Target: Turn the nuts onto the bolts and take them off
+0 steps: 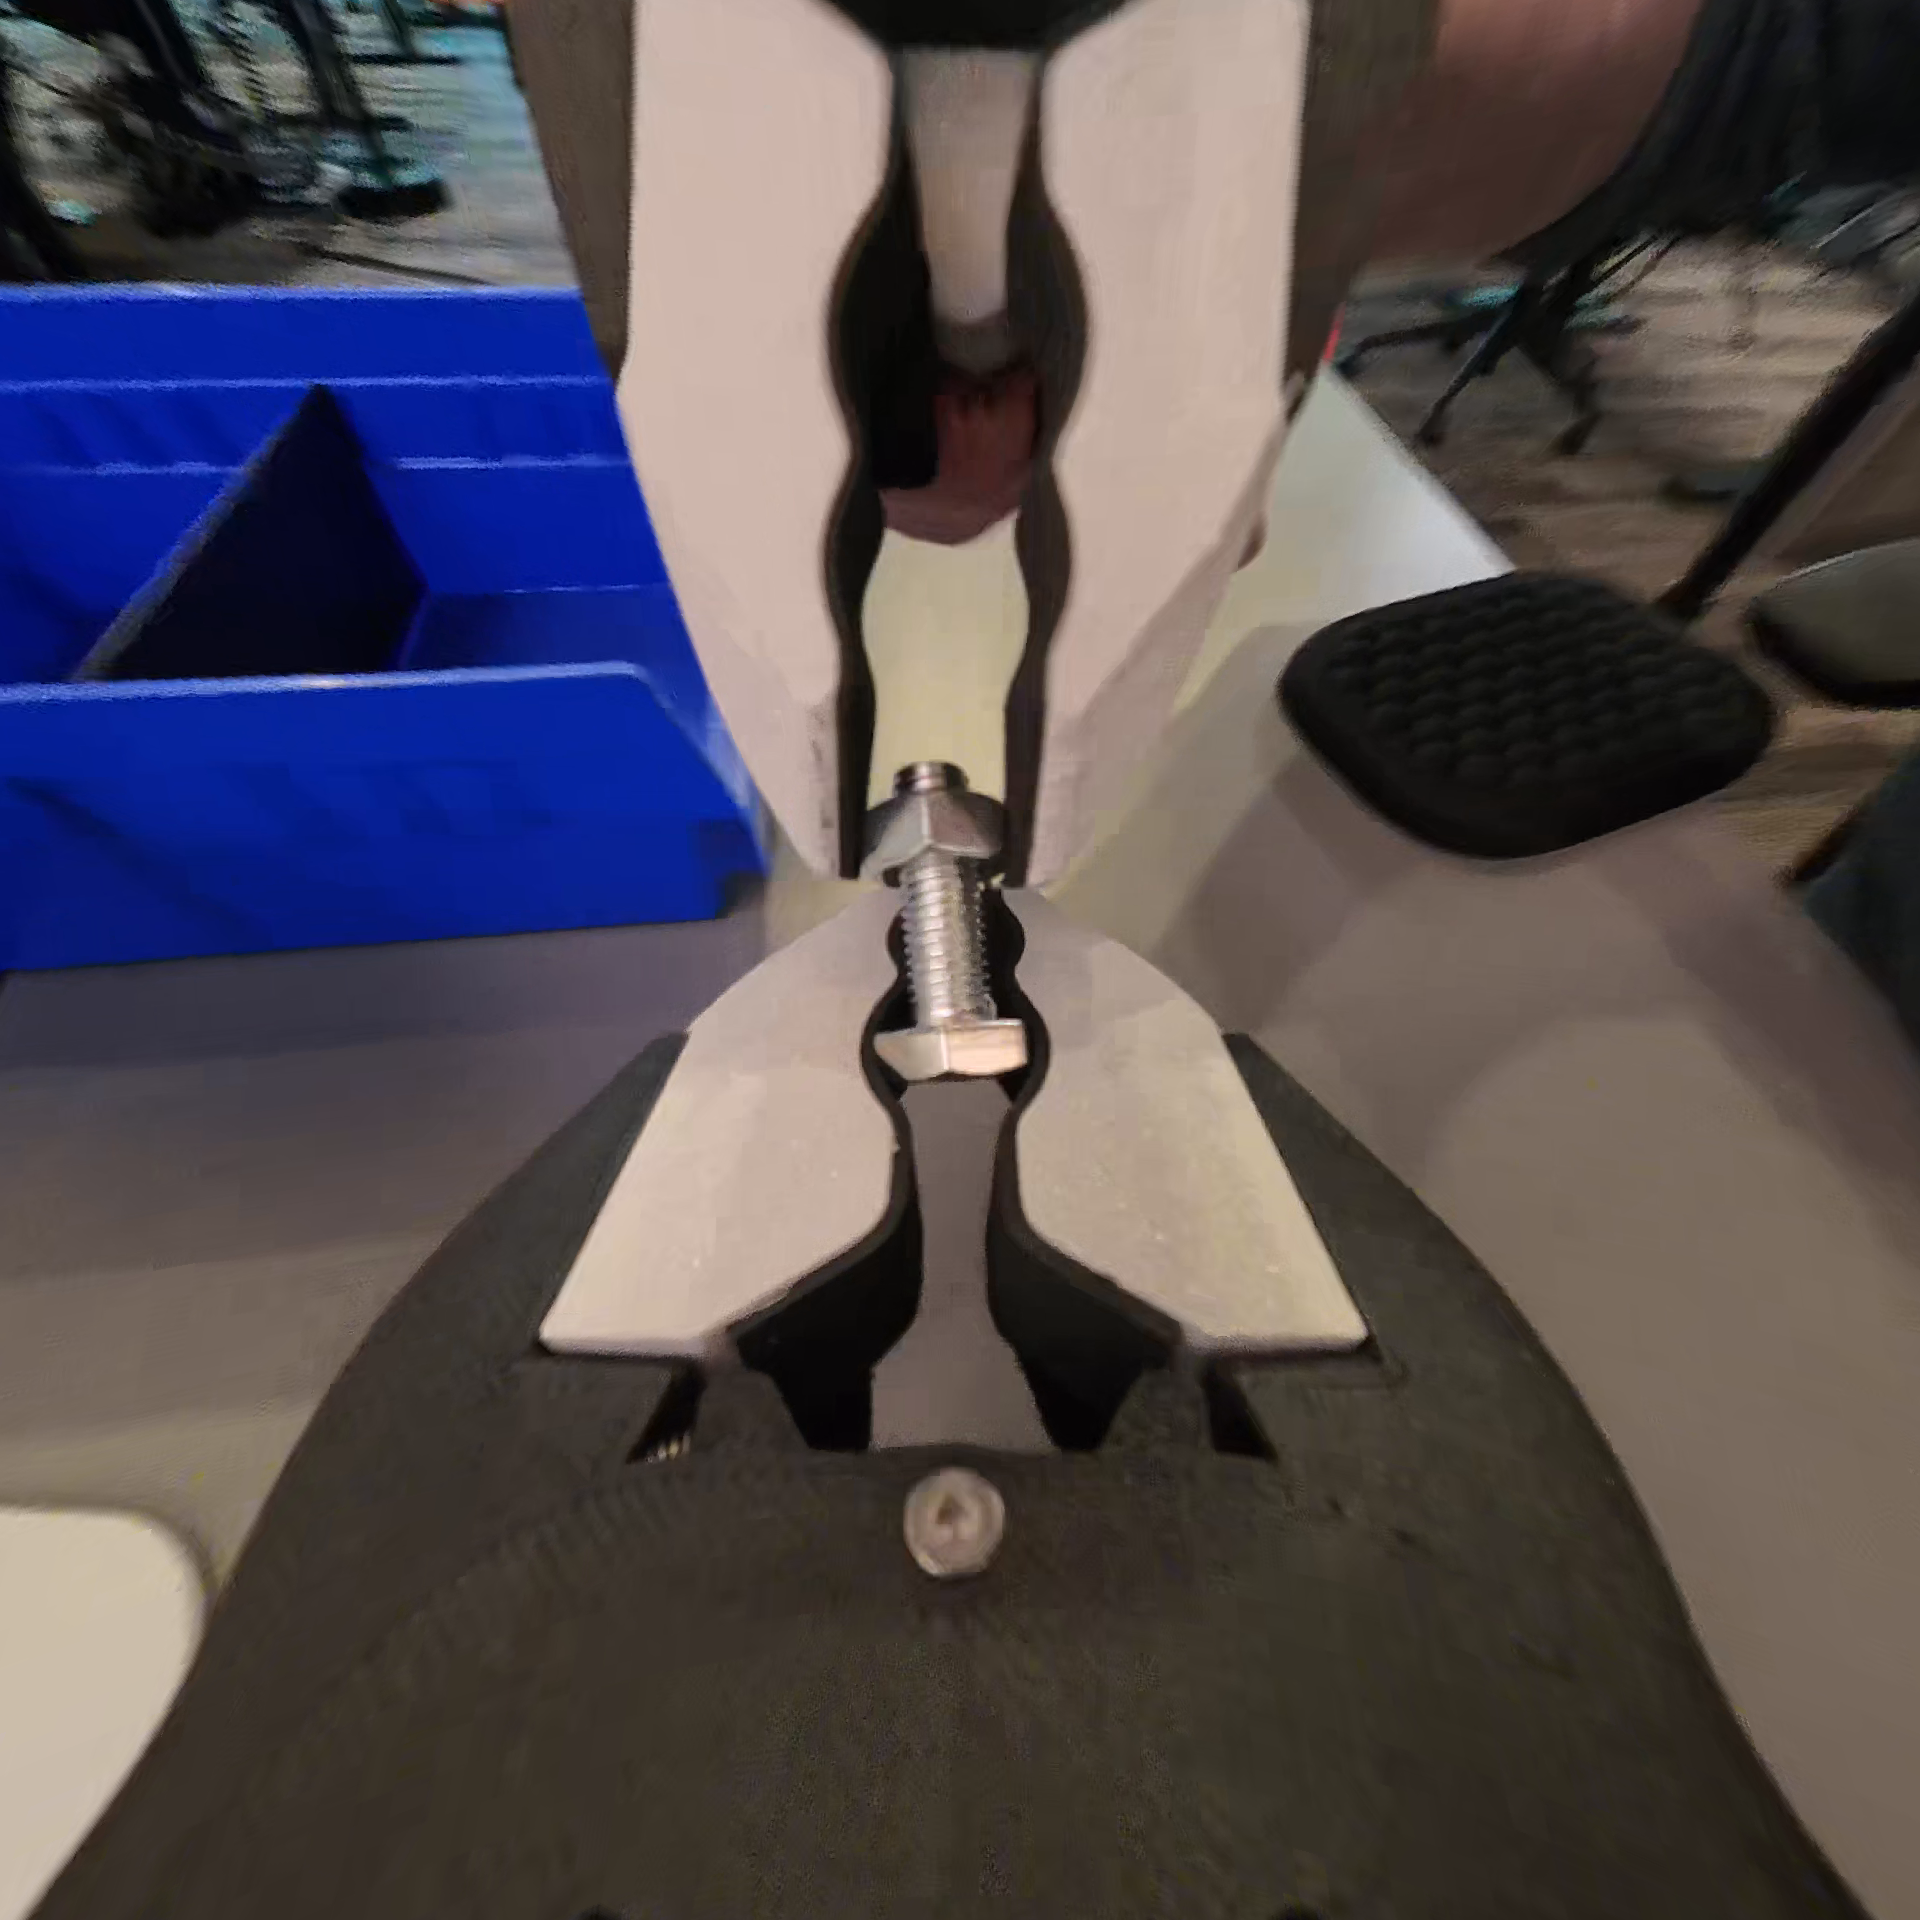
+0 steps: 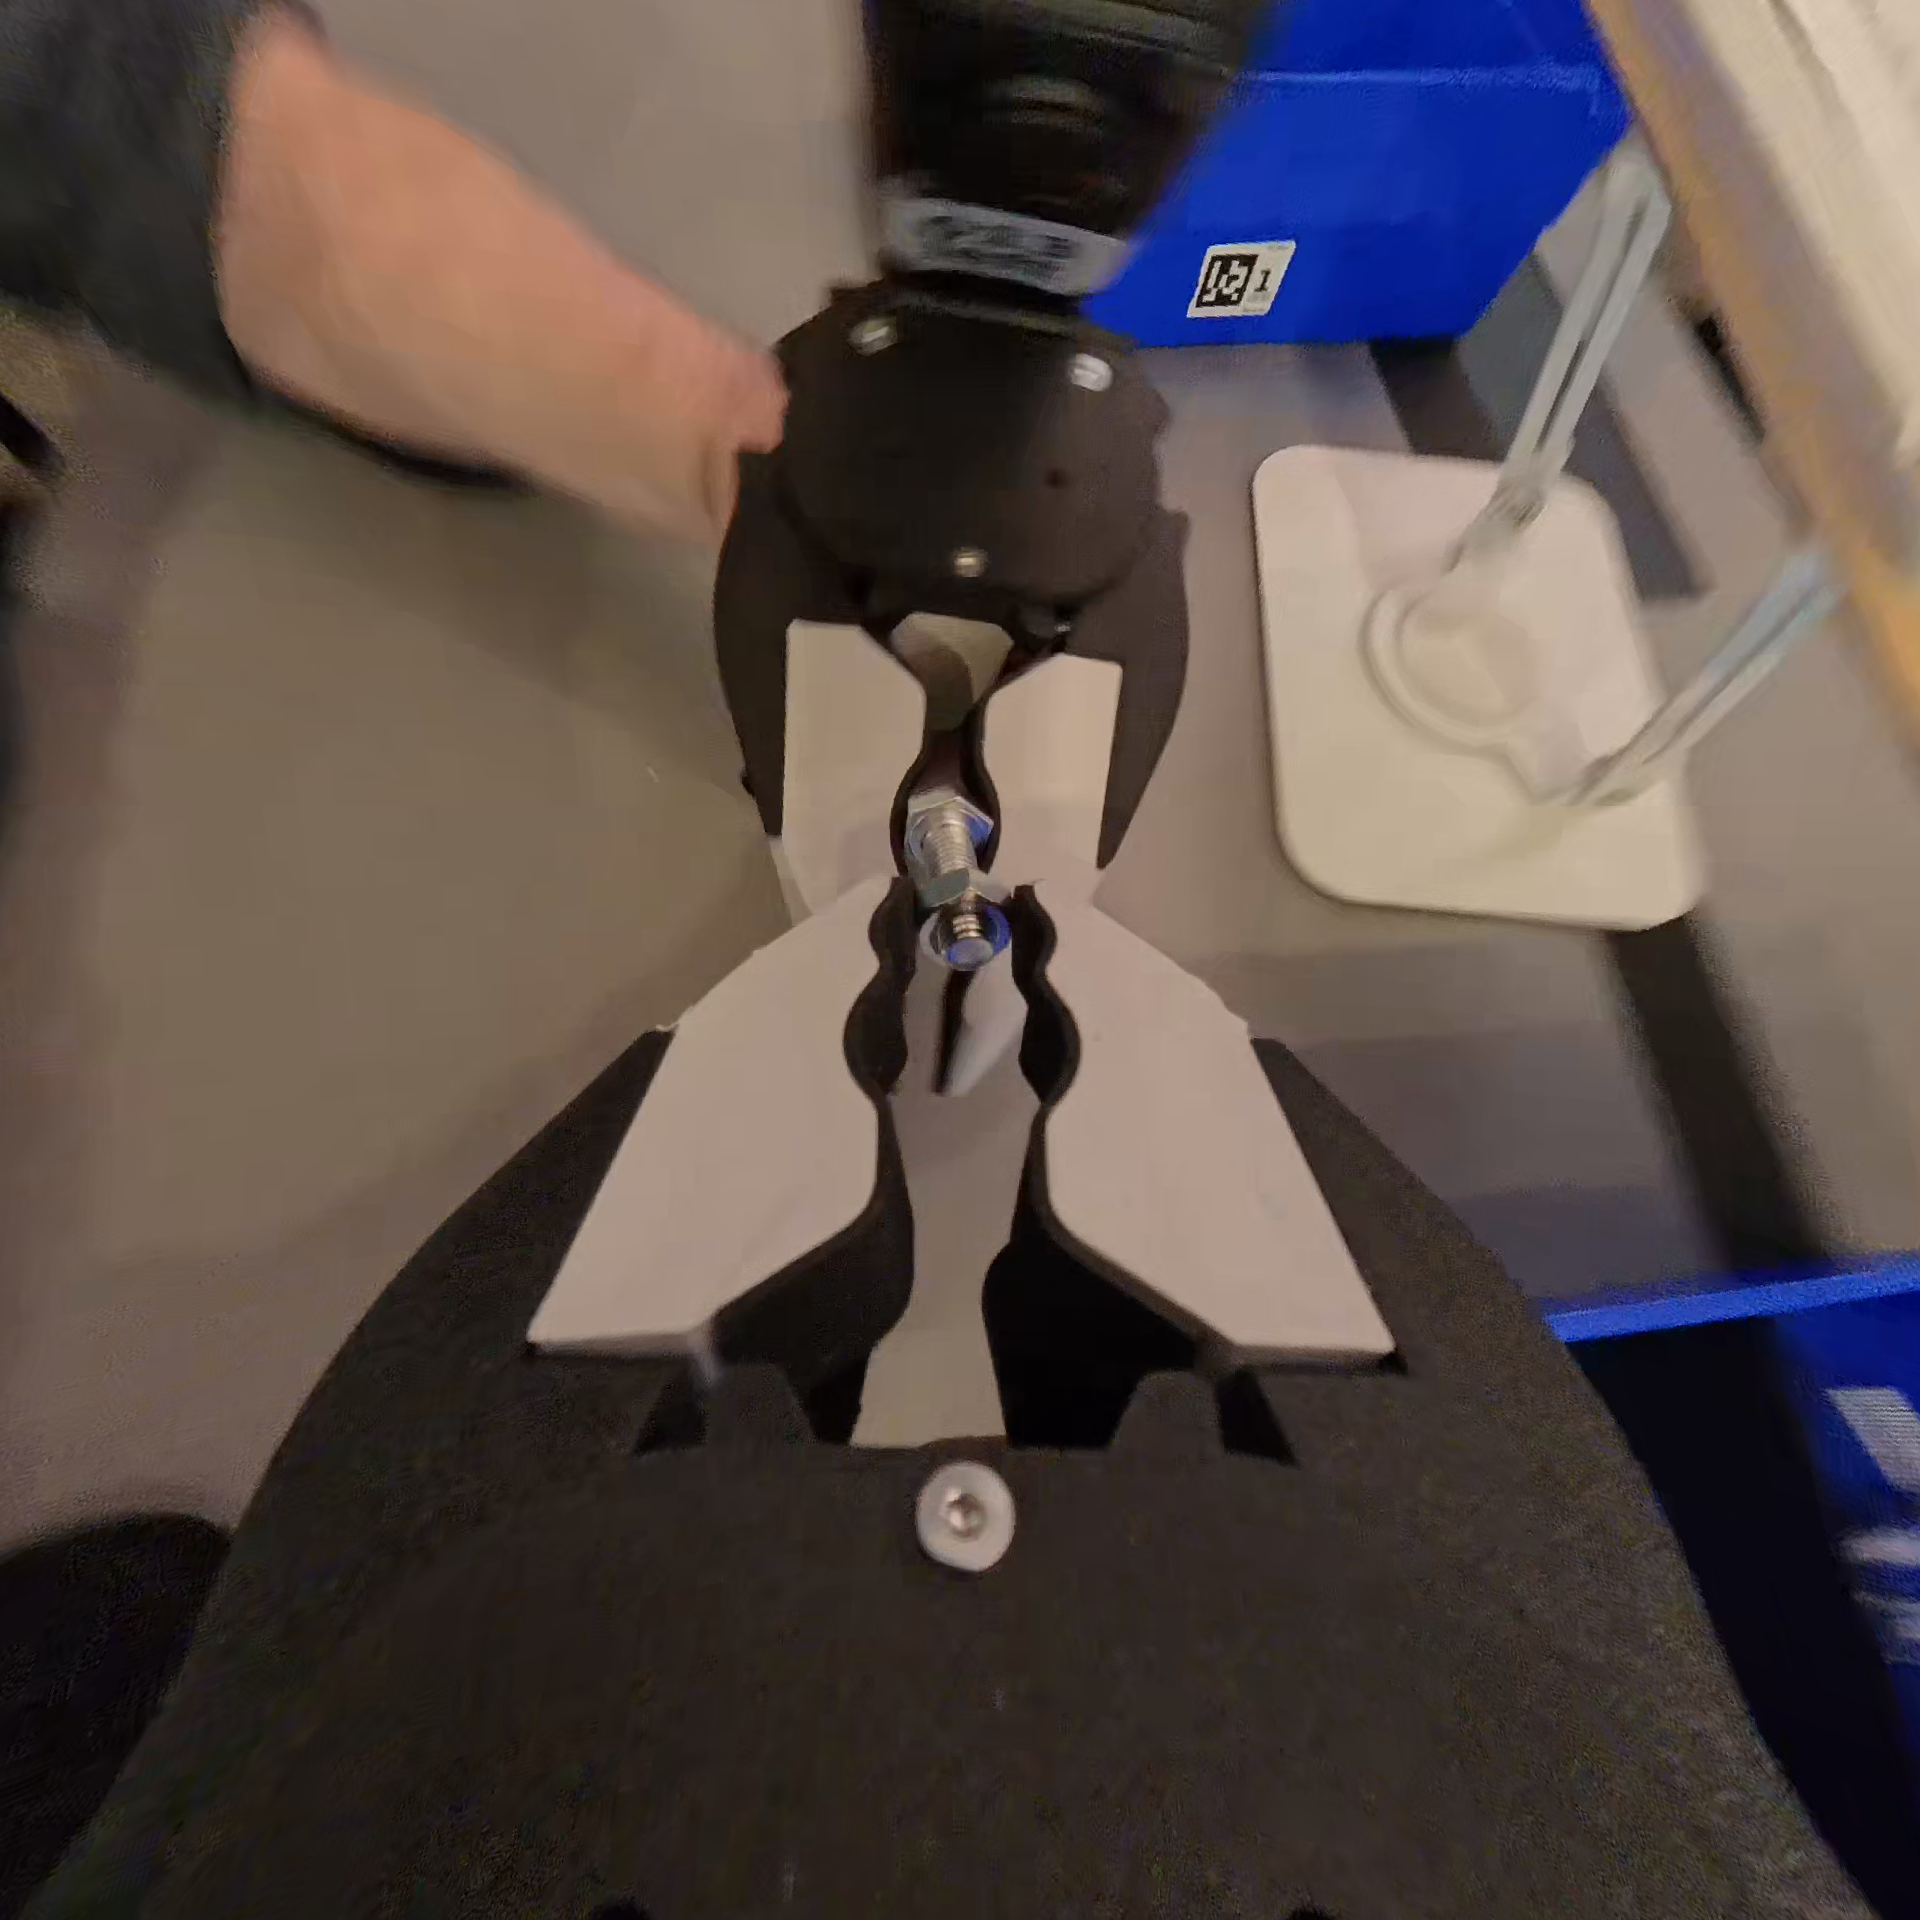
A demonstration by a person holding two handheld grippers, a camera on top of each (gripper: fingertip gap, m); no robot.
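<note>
Grey desk [image 1: 260, 1122] runs under both claws. Blue bin [image 1: 312, 644] sits left of the left claw in the left wrist view; in the right wrist view a blue bin [image 2: 1382, 187] is up-right past the left claw. White square stand base [image 2: 1455, 675] with a clear stem lies right of the claws. Black textured pad [image 1: 1522, 712] is right of the right claw, near the desk edge.

Left claw [image 1: 951, 997] is clenched on the bolt [image 1: 948, 961], fingers pinching the shank just ahead of the square head [image 1: 951, 1058]. Bolt's long axis runs straight along the left claw's fingers, head back toward the camera, threaded tip pointing away into the right claw [image 1: 940, 831].

Right claw [image 2: 961, 935] comes in tip to tip, fingers closed on the nut [image 1: 932, 831]. Nut [image 2: 948, 886] sits near the bolt's far end, with a short bit of tip showing past it.
</note>
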